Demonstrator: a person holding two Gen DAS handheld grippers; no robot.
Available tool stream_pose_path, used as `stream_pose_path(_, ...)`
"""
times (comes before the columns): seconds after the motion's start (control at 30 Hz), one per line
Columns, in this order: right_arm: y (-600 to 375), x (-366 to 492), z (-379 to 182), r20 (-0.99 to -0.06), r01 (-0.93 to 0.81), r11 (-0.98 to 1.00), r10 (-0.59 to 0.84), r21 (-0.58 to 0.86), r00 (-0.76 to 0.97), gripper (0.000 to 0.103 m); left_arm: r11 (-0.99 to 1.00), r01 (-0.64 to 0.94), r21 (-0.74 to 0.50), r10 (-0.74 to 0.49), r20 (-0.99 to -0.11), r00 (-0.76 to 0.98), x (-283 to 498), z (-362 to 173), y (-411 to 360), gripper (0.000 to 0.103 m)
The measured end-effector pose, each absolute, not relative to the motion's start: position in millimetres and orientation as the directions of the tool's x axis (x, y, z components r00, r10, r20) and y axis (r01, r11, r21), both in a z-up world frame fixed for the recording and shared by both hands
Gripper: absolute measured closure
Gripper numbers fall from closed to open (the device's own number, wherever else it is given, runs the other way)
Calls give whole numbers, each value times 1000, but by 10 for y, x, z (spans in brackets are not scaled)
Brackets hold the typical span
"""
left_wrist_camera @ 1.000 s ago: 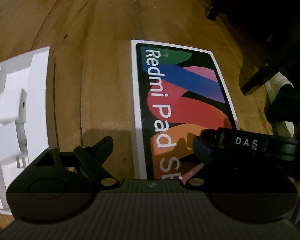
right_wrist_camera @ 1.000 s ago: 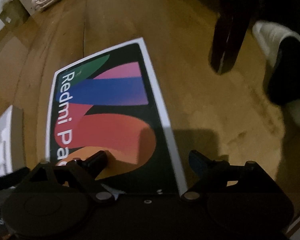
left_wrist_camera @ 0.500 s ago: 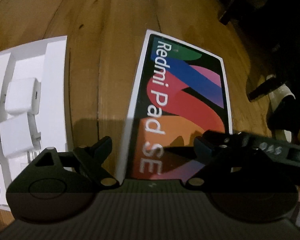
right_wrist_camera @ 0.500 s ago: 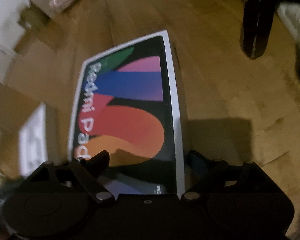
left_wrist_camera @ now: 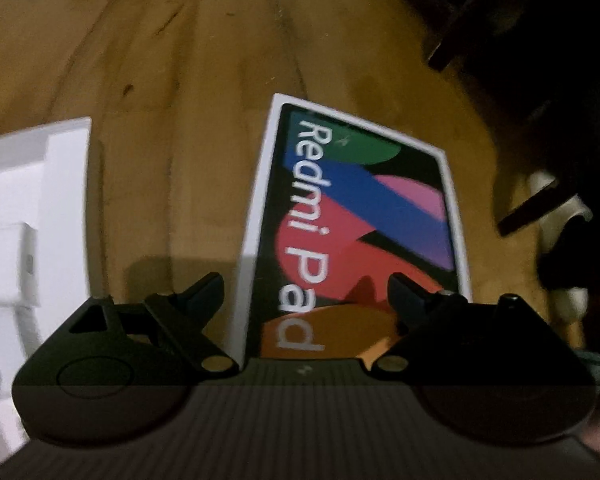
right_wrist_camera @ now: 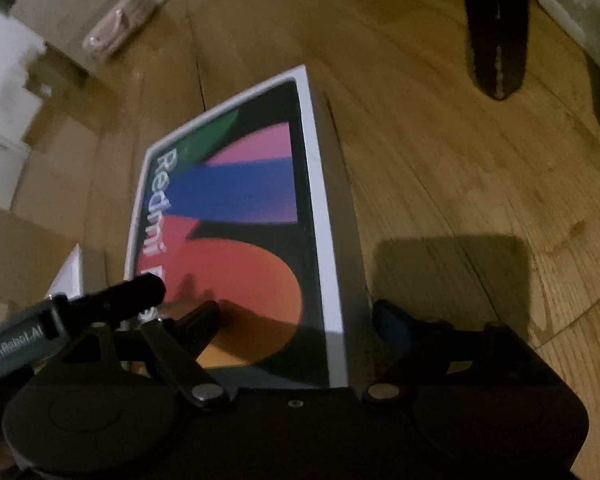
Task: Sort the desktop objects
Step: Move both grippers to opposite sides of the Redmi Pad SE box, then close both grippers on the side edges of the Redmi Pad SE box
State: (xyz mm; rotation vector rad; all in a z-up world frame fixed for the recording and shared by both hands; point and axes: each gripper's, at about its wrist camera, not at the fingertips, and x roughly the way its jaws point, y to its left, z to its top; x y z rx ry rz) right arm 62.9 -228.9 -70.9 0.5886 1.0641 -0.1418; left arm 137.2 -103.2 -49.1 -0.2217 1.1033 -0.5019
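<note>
A Redmi Pad box lid (left_wrist_camera: 364, 220), white-rimmed with a colourful print, is tilted up off the wooden floor; it also shows in the right wrist view (right_wrist_camera: 240, 216). My left gripper (left_wrist_camera: 306, 292) is open, its jaws on either side of the lid's near left edge. My right gripper (right_wrist_camera: 296, 320) is open, its jaws on either side of the lid's near right edge. Whether either one touches the lid I cannot tell. The white box base (left_wrist_camera: 32, 216) with white inserts lies to the left.
Dark furniture legs (left_wrist_camera: 472, 28) stand at the right, one also in the right wrist view (right_wrist_camera: 496, 40). A white slipper (right_wrist_camera: 572, 8) lies at far right. Cardboard boxes (right_wrist_camera: 60, 8) stand at the back left. The floor (right_wrist_camera: 460, 184) is wood.
The lid has risen off the floor and tilted, its near end lifted between the two grippers. The left gripper has come into the right wrist view. The white base has slid leftward in view.
</note>
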Motion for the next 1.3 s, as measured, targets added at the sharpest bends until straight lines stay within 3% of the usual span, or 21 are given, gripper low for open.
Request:
stream_pose_path(0.23,-2136,668,-757,-858,350,867,151,353,491,8,863,154,-482,-504,-799,327,1393,-741,-974,13)
stream_pose_path(0.67,-2127,785,-732,-858,343,877,134,336,496,5,862,133,-489,-503,-798,331,1374,-748,-966,17)
stream_pose_path(1.1,-2167,759,-634,-875,321,895,135,308,465,12,888,118,-445,-458,-832,312,1328,-654,-1009,18)
stream_pose_path(1.3,-2107,766,-577,-879,243,910,211,337,428,16,921,121,-370,-388,-857,338,1186,-482,-963,18)
